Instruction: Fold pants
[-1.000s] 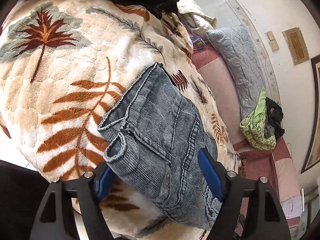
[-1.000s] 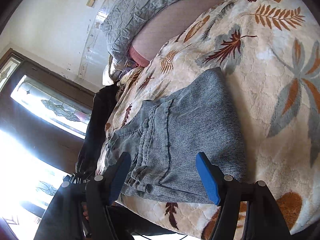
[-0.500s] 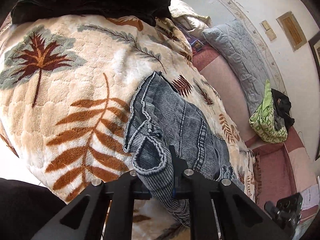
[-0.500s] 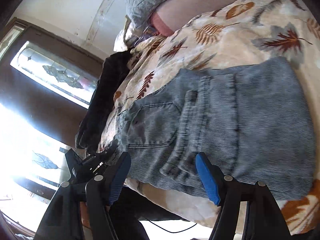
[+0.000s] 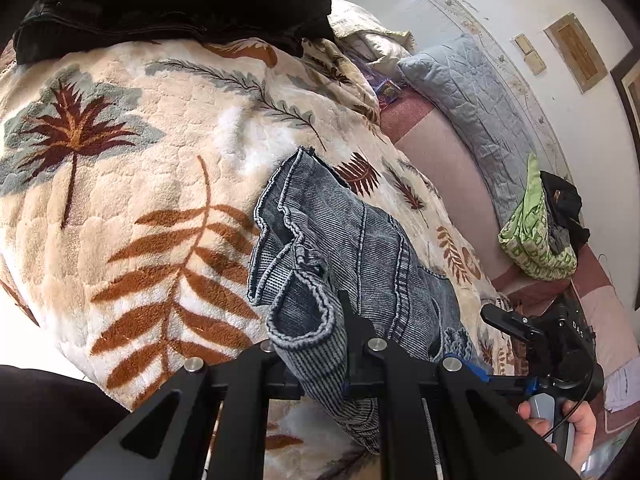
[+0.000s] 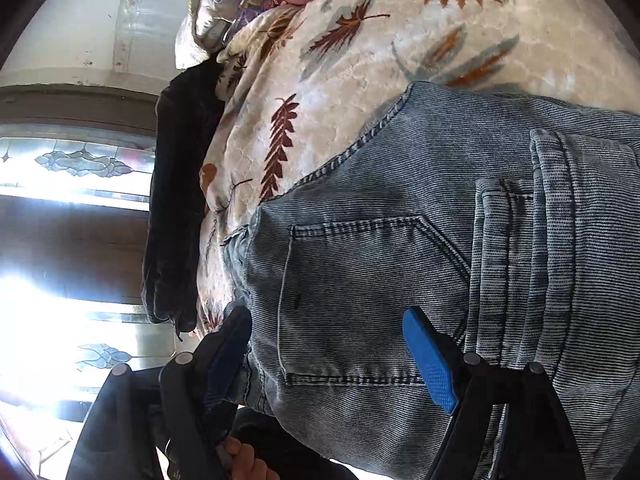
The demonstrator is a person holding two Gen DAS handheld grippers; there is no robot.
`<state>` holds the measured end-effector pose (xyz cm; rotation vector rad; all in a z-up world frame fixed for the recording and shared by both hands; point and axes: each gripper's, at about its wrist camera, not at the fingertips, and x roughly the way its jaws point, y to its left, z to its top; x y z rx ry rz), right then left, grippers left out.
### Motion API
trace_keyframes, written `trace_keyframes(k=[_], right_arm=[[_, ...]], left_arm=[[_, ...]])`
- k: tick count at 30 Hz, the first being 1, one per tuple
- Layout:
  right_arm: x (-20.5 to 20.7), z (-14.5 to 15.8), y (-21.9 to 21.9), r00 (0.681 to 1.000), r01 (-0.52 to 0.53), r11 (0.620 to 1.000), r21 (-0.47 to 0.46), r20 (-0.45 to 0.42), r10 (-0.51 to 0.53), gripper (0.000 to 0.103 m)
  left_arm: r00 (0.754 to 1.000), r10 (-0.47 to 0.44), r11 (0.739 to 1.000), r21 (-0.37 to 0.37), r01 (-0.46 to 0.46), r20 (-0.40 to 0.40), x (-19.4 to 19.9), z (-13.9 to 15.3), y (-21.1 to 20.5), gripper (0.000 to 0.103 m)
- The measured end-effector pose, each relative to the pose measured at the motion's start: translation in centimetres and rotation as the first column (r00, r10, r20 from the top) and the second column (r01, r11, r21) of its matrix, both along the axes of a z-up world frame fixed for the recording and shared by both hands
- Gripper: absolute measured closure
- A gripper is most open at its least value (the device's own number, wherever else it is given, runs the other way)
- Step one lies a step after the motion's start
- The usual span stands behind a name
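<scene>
Folded blue-grey denim pants [image 5: 360, 248] lie on a cream leaf-print blanket [image 5: 132, 184]. My left gripper [image 5: 320, 344] is shut on the near hem end of the pants and holds it a little off the blanket. In the right wrist view the pants [image 6: 400, 248] fill the frame, back pocket up. My right gripper [image 6: 332, 344] is open, its blue pads [image 6: 430, 364] spread over the pocket area at the pants' edge; it also shows at the lower right of the left wrist view [image 5: 540, 344].
A black garment [image 5: 172, 4] lies at the blanket's far end, also in the right wrist view [image 6: 176, 208]. A grey quilted pillow [image 5: 472, 92] and a green bag [image 5: 536, 232] lie on the pink sheet. A bright window [image 6: 60, 240] is on the left.
My left gripper closed on the pants' hem end and lifted it. My right gripper moved in close over the pocket area and stayed open.
</scene>
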<state>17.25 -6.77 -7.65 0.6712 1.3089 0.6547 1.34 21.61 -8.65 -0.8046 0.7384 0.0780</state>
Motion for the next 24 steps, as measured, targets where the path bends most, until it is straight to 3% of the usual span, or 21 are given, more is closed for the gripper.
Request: trace_keyframes(k=[3,7,11,14,19,21,22,24], right_arm=[[0.4,-2.6,0.5,0.999,-0.017,0.999,-0.034,-0.03,0.016,0.021],[-0.1,-0.3,0.4,1.0,-0.025,0.998,-0.058,0.015,0.026,0.021],[-0.4,1.5,1.1,0.992,-0.018,0.994,-0.111,0.121,0.031,0.021],[0.3,-1.6,2.1,0.997,-0.048,0.985,-0.166,0.054,0.057,0.021],[0.2,-0.2,1.8,0.998,-0.024,0.989,-0.148,0.057,0.032,0.021],[0.1,0.8,2.1,0.994,-0.025,0.989,-0.145,0.1,0.04,0.021],[0.2,0.7,2.6,0.993,-0.021,0.985,-0.17,0.114,0.041,0.021],[0.7,-1.2,3.3,0.997,-0.044,0.978,-0.203,0.057,0.056,0.02]], left_arm=[[1.0,-0.002,0.997,0.074,0.004,-0.025,0.2,0.3,-0.9,0.09],[0.999,-0.003,0.988,0.155,0.009,-0.039,0.3,0.7,-1.7,0.09],[0.999,-0.009,0.982,0.189,0.017,-0.046,0.4,0.9,-2.0,0.09],[0.999,-0.016,0.979,0.2,0.025,-0.049,0.6,0.9,-2.0,0.09],[0.998,-0.022,0.974,0.222,0.034,-0.055,0.6,0.9,-2.1,0.09],[0.998,-0.022,0.974,0.226,0.034,-0.056,0.6,0.9,-2.1,0.09],[0.998,-0.021,0.973,0.227,0.034,-0.057,0.6,0.9,-2.1,0.09],[0.998,-0.023,0.973,0.229,0.036,-0.057,0.6,0.9,-2.1,0.09]])
